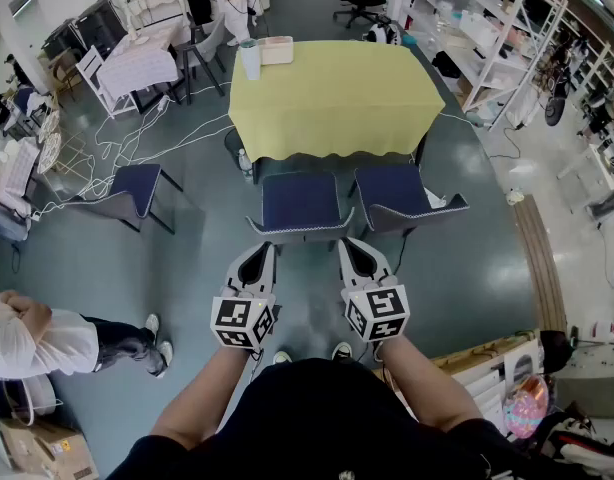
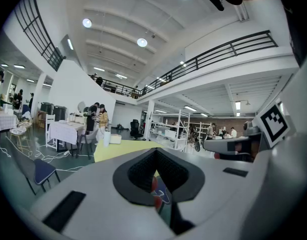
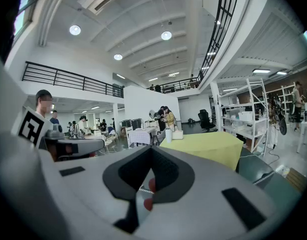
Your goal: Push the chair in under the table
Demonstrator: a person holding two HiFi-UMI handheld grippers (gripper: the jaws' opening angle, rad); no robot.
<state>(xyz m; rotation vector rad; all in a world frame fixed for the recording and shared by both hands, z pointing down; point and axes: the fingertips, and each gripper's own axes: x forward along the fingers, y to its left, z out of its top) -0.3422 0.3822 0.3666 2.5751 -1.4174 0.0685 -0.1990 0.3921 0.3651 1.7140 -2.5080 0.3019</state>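
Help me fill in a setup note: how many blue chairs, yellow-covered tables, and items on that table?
Blue chairs: 3
Yellow-covered table: 1
Items on it: 2, a white cylinder and a pale box
Total: 6

Lab hall: shelving racks (image 1: 507, 38), floor cables (image 1: 137, 138), mezzanine.

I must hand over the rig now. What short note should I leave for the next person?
Left gripper: shut, empty, close behind the backrest of the middle chair; contact unclear.
Right gripper: shut, empty, near the gap between the middle chair and the right chair.
Both chairs stand pulled out from the yellow table.
Done: nothing pushed yet.
Left: push the chair in under the table.
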